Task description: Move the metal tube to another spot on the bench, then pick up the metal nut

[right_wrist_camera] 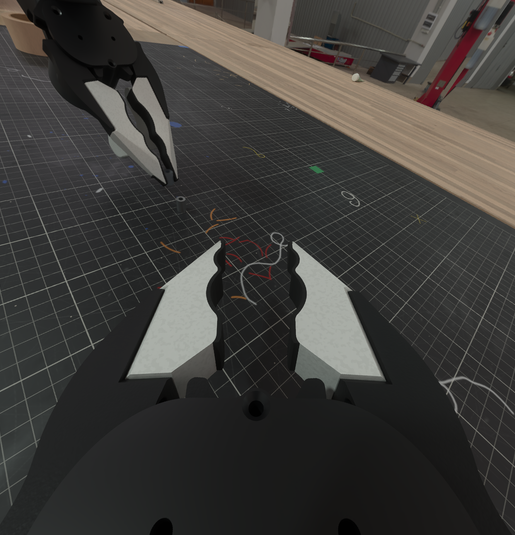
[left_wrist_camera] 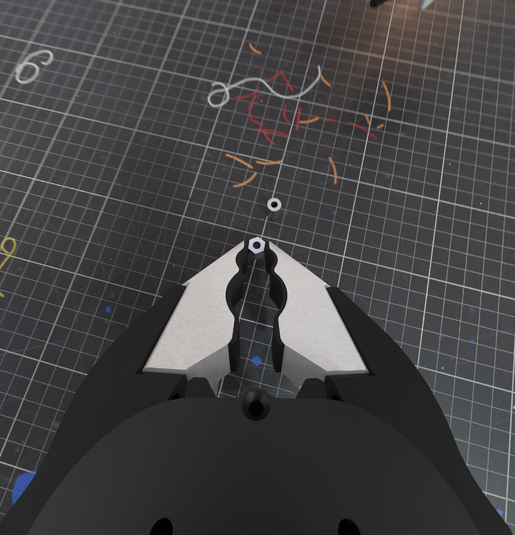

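Observation:
My left gripper is shut on the small hex metal nut at its fingertips, held just above the dark cutting mat. The short metal tube stands upright on the mat a little ahead of the nut. In the right wrist view the left gripper points down with the nut between its tips, and the tube stands just beside them. My right gripper is open and empty, low over coloured scribbles on the mat, nearer than the tube.
The gridded cutting mat covers a wooden bench. A round wooden container stands at the far left. A green patch lies on the mat. A small white object lies on the bench's far side.

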`<state>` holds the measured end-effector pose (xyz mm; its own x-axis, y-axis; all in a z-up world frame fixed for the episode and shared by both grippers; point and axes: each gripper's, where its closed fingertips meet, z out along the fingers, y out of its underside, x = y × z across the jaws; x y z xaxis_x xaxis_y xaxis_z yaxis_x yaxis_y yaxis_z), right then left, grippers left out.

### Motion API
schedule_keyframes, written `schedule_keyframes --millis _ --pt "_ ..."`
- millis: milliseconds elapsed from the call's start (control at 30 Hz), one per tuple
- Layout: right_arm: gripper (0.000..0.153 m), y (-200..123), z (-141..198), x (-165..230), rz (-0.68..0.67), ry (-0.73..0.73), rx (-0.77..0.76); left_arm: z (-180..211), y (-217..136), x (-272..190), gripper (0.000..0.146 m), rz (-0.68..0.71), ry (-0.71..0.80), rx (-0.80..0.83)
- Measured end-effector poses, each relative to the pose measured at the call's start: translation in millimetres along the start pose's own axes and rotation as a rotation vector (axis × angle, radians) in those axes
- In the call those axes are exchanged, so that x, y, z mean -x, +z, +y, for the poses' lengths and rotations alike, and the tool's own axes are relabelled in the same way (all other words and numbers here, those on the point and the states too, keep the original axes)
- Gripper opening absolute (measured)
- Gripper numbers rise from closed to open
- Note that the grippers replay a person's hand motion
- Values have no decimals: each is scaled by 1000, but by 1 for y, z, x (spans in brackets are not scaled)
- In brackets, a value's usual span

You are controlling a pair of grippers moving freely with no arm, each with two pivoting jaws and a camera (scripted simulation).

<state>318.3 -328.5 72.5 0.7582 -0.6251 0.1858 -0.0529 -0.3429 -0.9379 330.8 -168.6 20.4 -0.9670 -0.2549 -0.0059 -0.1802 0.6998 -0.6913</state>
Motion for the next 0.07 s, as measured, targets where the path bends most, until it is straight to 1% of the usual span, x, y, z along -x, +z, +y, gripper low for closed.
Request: schedule_keyframes --millis 67 --pt "42 0 0 0 4 -4 3 6 3 -2 11 6 8 38"
